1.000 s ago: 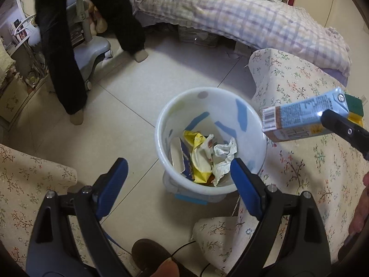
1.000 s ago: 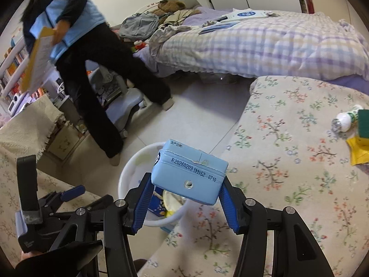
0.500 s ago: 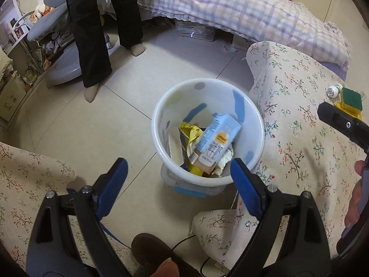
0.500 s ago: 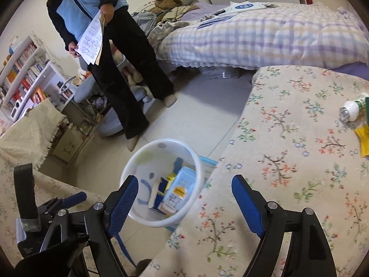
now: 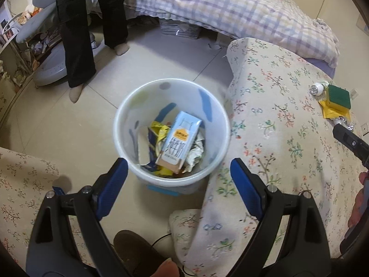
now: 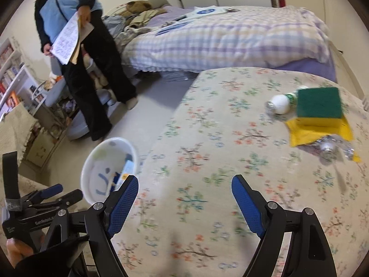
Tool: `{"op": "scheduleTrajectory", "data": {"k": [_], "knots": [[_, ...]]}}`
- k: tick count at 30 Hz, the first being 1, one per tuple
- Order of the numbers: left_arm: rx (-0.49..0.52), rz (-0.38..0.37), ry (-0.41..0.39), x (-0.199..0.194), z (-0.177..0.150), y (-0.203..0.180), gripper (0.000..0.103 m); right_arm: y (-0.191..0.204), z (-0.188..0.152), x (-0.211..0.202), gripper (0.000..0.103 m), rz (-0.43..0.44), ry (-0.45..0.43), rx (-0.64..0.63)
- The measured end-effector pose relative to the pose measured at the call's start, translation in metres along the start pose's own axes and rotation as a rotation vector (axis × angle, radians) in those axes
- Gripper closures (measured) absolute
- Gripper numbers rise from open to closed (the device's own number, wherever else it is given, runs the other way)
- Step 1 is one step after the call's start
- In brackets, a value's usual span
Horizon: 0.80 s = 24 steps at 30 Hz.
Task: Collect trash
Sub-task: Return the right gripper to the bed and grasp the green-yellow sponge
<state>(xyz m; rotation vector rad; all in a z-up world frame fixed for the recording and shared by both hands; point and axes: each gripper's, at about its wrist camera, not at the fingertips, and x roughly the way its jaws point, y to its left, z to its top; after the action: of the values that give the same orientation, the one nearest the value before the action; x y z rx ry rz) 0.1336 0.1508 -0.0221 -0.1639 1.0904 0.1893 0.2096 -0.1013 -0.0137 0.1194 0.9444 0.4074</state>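
Observation:
A white bin [image 5: 129, 124] stands on the floor beside the flowered table [image 5: 276, 138]. Inside it a light blue milk carton [image 5: 178, 142] lies on yellow wrappers and crumpled paper. My left gripper [image 5: 178, 170] hovers open just above the bin's near rim, nothing between its fingers. My right gripper [image 6: 184, 194] is open and empty over the flowered table [image 6: 207, 138], with the bin [image 6: 96, 161] to its lower left. On the table's far right lie a small white bottle [image 6: 280, 103], a green and yellow sponge [image 6: 319, 106] on a yellow cloth, and a crushed clear plastic bottle [image 6: 332, 147].
A person [image 6: 76, 46] in dark trousers stands on the tiled floor left of the bed [image 6: 219, 37], holding papers. A grey chair base [image 5: 48, 64] and shelves sit at the far left. A shoe [image 5: 136, 247] shows at the bottom of the left wrist view.
My right gripper let go of the blue carton, which dropped into the bin. That gripper then swung right over the table. The person stepped across the floor and now stands upright.

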Motion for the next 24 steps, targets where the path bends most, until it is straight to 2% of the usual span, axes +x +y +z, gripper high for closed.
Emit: {"op": "scheduleTrajectory", "data": {"k": [8,14,18,20,24], "knots": [[0.015,-0.030,0.016,0.006,0.007,-0.045,0.013,-0.067,0.007,-0.018,0.019,-0.099,-0.028,0.110],[0.047,-0.056,0.021,0.011,0.015,-0.081,0.013,-0.118,0.030,-0.029,0.019,-0.226,-0.023,0.119],[0.081,-0.050,0.018,0.017,0.019,-0.099,0.013,-0.149,0.047,-0.033,0.020,-0.246,-0.050,0.164],[0.099,-0.051,0.020,0.020,0.019,-0.106,0.013,-0.164,0.057,-0.030,0.030,-0.236,-0.055,0.195],[0.137,-0.037,0.009,0.021,0.020,-0.116,0.013,-0.175,0.071,-0.016,0.038,-0.223,-0.053,0.212]]}}
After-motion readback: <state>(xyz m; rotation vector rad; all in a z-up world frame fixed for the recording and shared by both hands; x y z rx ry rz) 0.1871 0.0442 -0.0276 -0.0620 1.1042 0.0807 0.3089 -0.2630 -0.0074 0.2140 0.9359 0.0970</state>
